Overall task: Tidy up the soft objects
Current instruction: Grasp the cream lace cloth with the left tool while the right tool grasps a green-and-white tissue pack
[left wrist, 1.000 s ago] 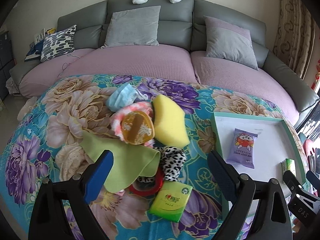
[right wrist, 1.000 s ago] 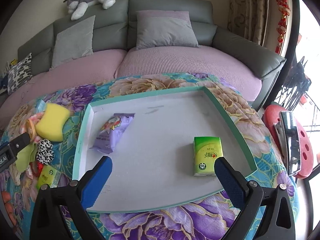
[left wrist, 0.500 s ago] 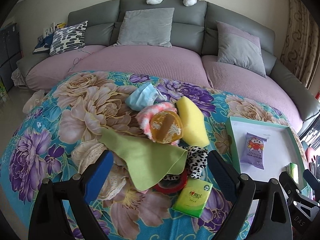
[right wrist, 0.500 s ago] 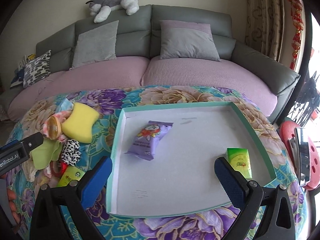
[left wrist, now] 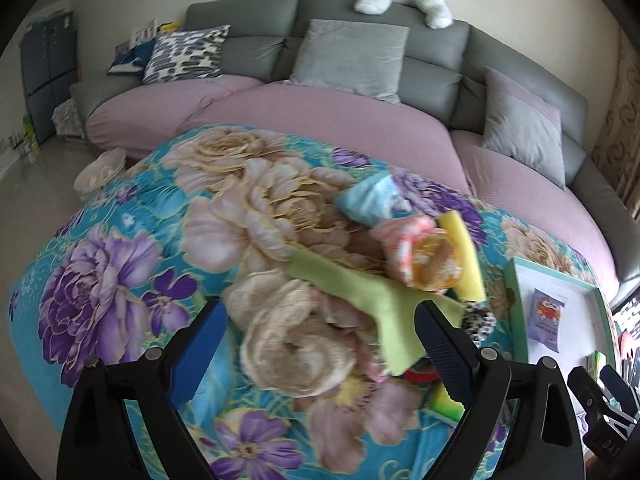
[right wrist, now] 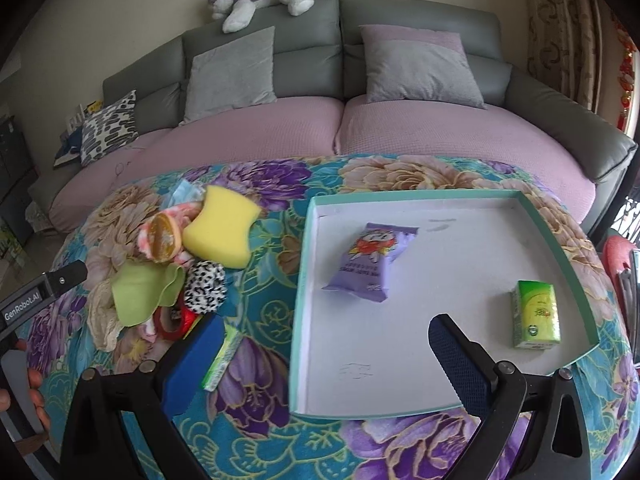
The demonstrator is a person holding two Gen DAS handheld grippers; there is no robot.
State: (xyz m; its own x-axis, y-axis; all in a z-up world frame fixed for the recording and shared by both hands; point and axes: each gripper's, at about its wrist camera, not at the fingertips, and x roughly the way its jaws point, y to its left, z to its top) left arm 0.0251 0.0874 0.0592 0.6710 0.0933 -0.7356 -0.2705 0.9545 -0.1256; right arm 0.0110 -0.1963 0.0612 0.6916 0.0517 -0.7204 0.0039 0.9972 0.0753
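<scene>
Soft objects sit piled on the floral blanket (right wrist: pixel 256 392) left of the tray (right wrist: pixel 304 280). Both grippers hover, spread wide, empty: left gripper (left wrist: pixel 320 344), right gripper (right wrist: pixel 324 344). Nearest is a green tissue pack (right wrist: pixel 222 354), then the green cloth (right wrist: pixel 140 292), spotted scrunchie (right wrist: pixel 206 286), yellow sponge (right wrist: pixel 222 232), blue mask (left wrist: pixel 368 200). In the tray: purple wipes pack (right wrist: pixel 370 264), second green pack (right wrist: pixel 536 314). Sofa (right wrist: pixel 400 128) behind.

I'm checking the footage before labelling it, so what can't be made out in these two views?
- Red ring, right wrist view: mostly under the green cloth.
- Green tissue pack: partly behind the right gripper finger.
- Left wrist view: pile motion-blurred; purple packet print unreadable.
</scene>
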